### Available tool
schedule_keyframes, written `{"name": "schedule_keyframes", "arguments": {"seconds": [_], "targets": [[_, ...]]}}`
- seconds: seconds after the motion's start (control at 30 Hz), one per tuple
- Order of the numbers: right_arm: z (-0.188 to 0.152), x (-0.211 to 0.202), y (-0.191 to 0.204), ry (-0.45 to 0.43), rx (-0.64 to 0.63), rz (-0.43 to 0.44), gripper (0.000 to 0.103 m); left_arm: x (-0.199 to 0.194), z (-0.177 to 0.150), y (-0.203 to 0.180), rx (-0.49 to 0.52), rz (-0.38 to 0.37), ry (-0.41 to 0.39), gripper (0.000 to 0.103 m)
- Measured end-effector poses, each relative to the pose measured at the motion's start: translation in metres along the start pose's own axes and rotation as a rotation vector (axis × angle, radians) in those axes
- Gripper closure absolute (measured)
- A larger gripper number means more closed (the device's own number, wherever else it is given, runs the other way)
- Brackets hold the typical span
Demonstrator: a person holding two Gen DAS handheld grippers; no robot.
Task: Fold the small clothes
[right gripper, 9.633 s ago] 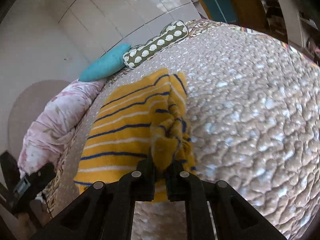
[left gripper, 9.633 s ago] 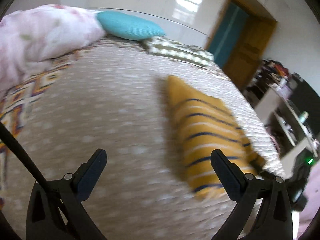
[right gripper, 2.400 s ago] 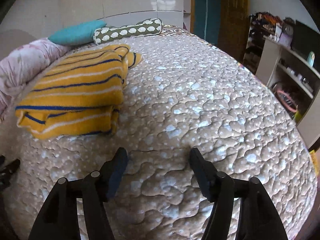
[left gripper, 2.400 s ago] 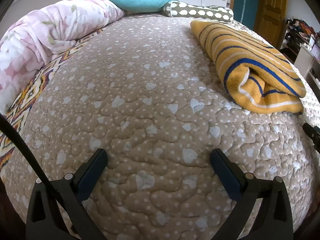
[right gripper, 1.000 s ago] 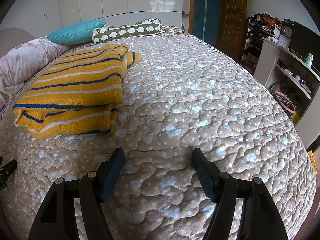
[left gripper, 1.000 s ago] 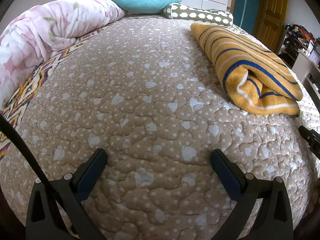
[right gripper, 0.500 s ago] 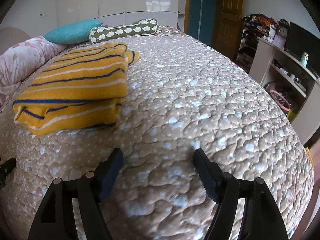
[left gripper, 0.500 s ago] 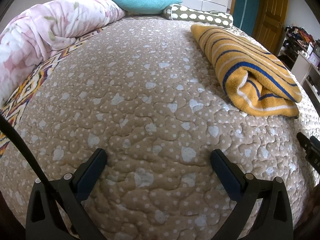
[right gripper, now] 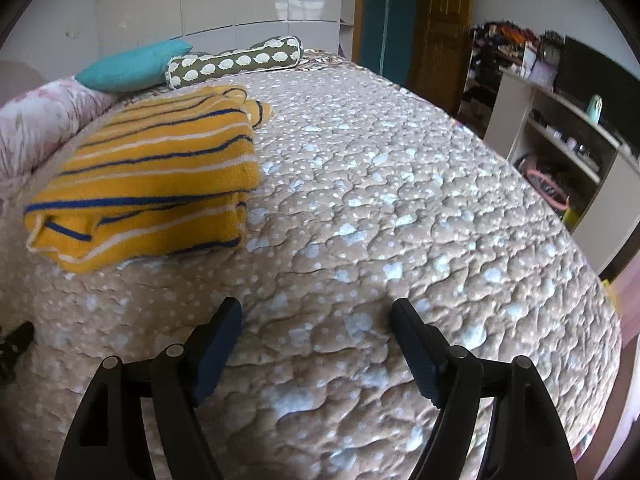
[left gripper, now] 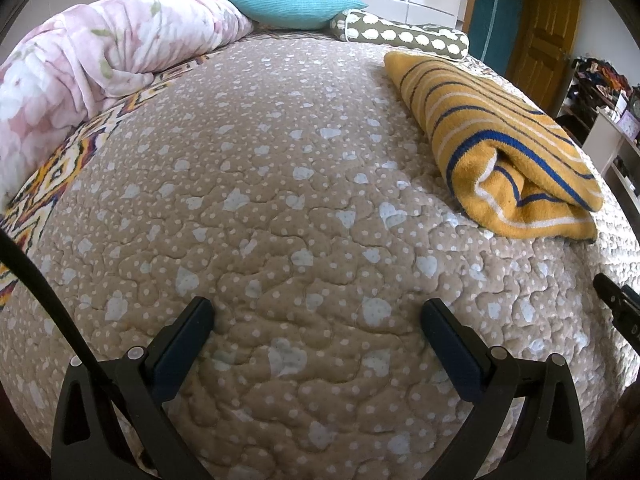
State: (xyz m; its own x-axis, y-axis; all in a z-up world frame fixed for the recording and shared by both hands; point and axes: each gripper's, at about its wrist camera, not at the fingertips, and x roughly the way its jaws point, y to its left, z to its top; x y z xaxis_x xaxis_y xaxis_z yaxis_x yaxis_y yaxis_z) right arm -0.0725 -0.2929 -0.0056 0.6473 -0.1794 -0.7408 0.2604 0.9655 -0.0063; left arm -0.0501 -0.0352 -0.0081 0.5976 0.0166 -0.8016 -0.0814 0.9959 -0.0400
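Bedroom scene, big bed with tan quilted bedspread (left gripper: 256,208) dotted white and pale blue, filling both views. Folded yellow garment (right gripper: 152,176) lies on it, toward the head end, left of centre in the right wrist view and at upper right in the left wrist view (left gripper: 500,140). Knit or terry-like texture, mustard yellow, navy and white stripes running along its length. Folded into a thick rectangular stack, several layers visible at the near edge, top layer sitting slightly back from the lower one. Near end shows a rolled-in fold with a blue stripe curving around it. One small corner pokes out at the far right end, near the patterned bolster. Edges fairly even, lying flat, nothing on top of it.

Behind it: teal pillow (right gripper: 132,64) and olive bolster with white shapes (right gripper: 236,62), both at the headboard. Pink floral duvet (left gripper: 100,60) bunched along the left side of the bed, a zigzag-patterned sheet edge showing under it. White shelving unit (right gripper: 560,132) with clutter at right, wooden door (left gripper: 548,32) beyond.

Left gripper (left gripper: 316,320) hovers over bare quilt, fingers wide apart, nothing between them, well apart from the garment. Right gripper (right gripper: 316,320) also over bare quilt, jaws spread and just been opening further, empty, garment off to its upper left.
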Motion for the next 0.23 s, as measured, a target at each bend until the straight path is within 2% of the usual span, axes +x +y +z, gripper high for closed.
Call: {"name": "schedule_keyframes", "arguments": {"seconds": [0.23], "targets": [[0.004, -0.004, 0.001, 0.014, -0.005, 0.044, 0.021, -0.002, 0.011, 0.001, -0.011, -0.059, 0.030, 0.000]]}}
